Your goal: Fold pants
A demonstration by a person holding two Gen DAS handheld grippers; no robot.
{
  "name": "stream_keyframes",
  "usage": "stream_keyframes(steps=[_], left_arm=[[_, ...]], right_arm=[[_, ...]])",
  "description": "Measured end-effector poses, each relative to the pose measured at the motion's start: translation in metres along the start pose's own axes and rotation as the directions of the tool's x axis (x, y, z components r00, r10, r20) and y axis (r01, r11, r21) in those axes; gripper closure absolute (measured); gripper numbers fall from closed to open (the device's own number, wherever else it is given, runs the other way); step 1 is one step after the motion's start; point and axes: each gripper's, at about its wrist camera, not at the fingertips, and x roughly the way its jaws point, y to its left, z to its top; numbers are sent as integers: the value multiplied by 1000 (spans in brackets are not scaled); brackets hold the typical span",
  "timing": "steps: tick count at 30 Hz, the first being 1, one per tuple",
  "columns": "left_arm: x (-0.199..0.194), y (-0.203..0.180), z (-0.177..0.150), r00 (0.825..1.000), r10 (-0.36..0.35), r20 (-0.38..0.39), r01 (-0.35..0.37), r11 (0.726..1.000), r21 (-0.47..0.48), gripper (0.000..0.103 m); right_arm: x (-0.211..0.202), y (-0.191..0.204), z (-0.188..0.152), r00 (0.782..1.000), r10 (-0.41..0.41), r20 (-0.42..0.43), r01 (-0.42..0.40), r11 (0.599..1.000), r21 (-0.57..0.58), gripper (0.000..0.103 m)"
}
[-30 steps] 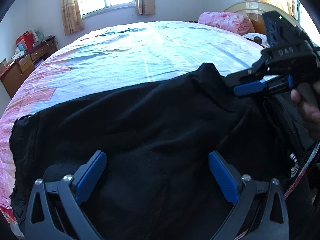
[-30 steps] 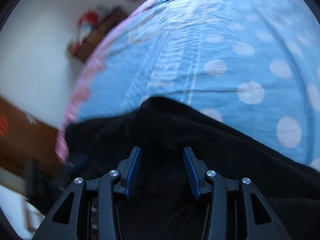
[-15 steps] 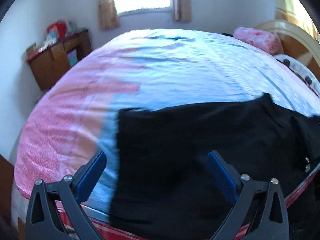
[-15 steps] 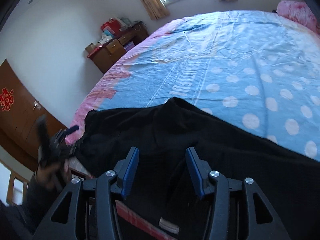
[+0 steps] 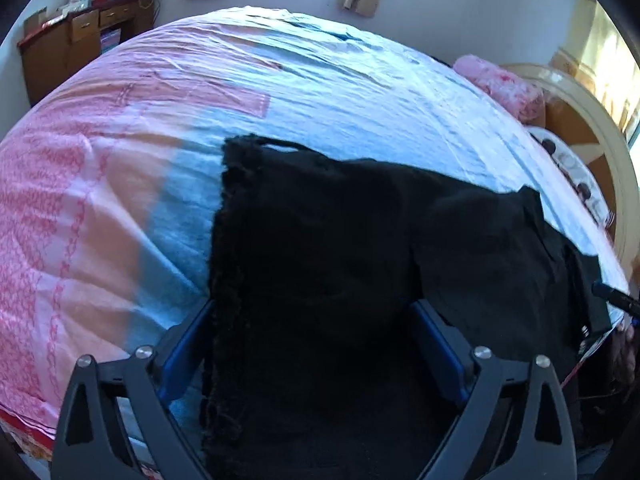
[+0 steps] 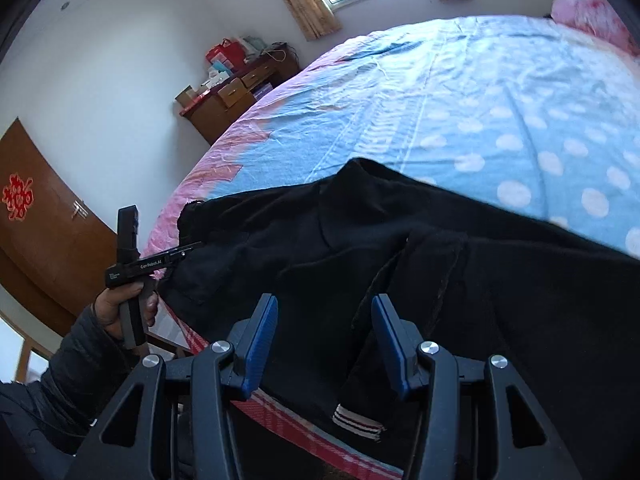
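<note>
The black pants (image 5: 360, 248) lie along the near edge of the bed and also show in the right wrist view (image 6: 400, 248). My left gripper (image 5: 312, 340) is open, its blue fingers on either side of the frayed end of the pants, which lies over the left one. That gripper also shows in the right wrist view (image 6: 192, 246), at the pants' left end. My right gripper (image 6: 324, 334) is open and empty above the pants near the bed edge. A striped label (image 6: 358, 420) hangs over the edge. The right gripper's tip (image 5: 612, 298) shows at the left view's right edge.
The bed (image 5: 320, 92) has a blue and pink sheet, with white dots in the right wrist view (image 6: 520, 120). A pink pillow (image 5: 504, 86) and wooden headboard (image 5: 580, 128) lie at the far right. A wooden dresser (image 6: 236, 96) stands by the wall, a brown door (image 6: 44, 232) at left.
My left gripper has swung left to the frayed end of the pants and moved in over it. My right gripper has let go of the cloth and pulled back and up.
</note>
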Motion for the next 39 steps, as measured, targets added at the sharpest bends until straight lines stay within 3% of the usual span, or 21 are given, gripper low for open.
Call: stream_keyframes(steps=[1, 3, 5, 7, 9, 13, 17, 20, 25, 28, 33, 37, 39], left_arm=[[-1, -4, 2, 1000, 11, -8, -11, 1000, 14, 8], [-5, -4, 3, 999, 33, -8, -33, 999, 20, 23], [-13, -5, 2, 1000, -18, -4, 18, 999, 34, 54], [-20, -10, 2, 999, -34, -1, 34, 999, 40, 68], [-31, -20, 1, 999, -26, 22, 24, 997, 77, 73], [-58, -31, 7, 995, -60, 75, 56, 997, 59, 84], [-85, -49, 13, 979, -169, 116, 167, 985, 33, 86], [-105, -76, 19, 950, -283, 136, 279, 959, 47, 87], [-117, -130, 38, 904, -403, 141, 392, 914, 102, 87], [-115, -170, 55, 868, -481, 124, 463, 874, 149, 87], [-104, -247, 73, 792, -609, 44, 586, 779, 224, 87], [-87, -308, 78, 754, -655, -50, 640, 715, 280, 87], [-73, -336, 77, 747, -656, -104, 653, 696, 298, 87]], right_arm=[[0, 0, -2, 1000, 0, 2, 0, 1000, 4, 52], [-3, -1, -2, 1000, 0, 13, -1, 1000, 11, 52], [-10, -2, -4, 1000, 3, 30, -4, 1000, 21, 52], [-17, -3, -6, 999, 1, 46, -2, 1000, 26, 52], [-22, -6, -7, 998, -5, 61, 3, 999, 34, 52], [-36, -15, -11, 996, -12, 93, 6, 998, 68, 52], [-48, -23, -14, 993, -29, 116, 19, 996, 86, 52], [-61, -34, -16, 987, -71, 142, 54, 991, 120, 52], [-85, -58, -23, 974, -114, 198, 72, 976, 206, 52], [-99, -68, -27, 964, -143, 223, 88, 967, 239, 52], [-130, -92, -38, 934, -241, 263, 152, 936, 318, 52], [-156, -117, -49, 903, -320, 285, 188, 894, 408, 52], [-170, -130, -55, 884, -362, 297, 205, 870, 449, 52]])
